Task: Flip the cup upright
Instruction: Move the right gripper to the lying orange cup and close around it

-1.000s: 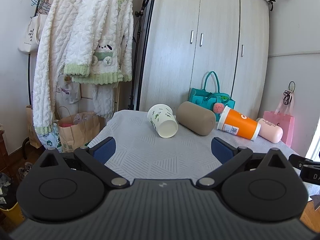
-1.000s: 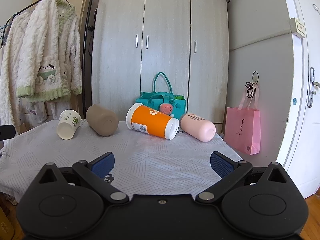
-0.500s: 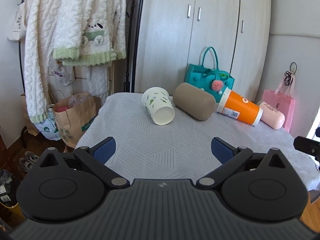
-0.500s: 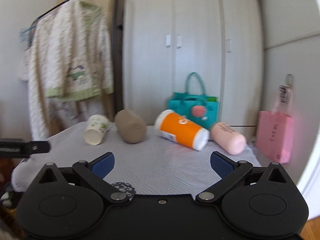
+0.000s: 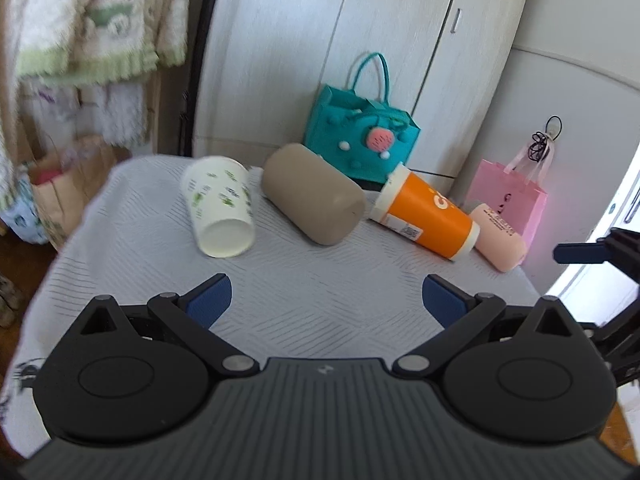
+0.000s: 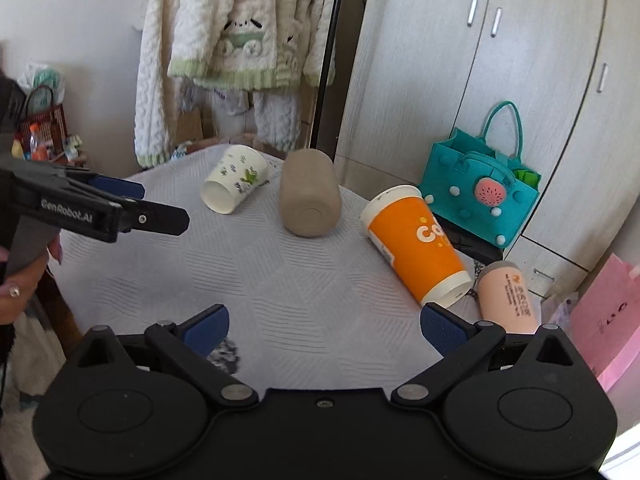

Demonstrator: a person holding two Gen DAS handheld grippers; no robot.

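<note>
A white paper cup point(image 5: 219, 209) carries green leaf prints. A plain taupe cylindrical cup point(image 5: 314, 193) is beside it, then an orange paper cup point(image 5: 426, 216) with white rims and lettering, and a pale pink bottle point(image 5: 498, 236). The tablecloth point(image 5: 320, 280) is pale grey with hatched lines.

Matt paper cup point(image 5: 219, 208) — on textured woven tablecloth point(image 5: 312, 296).
</note>
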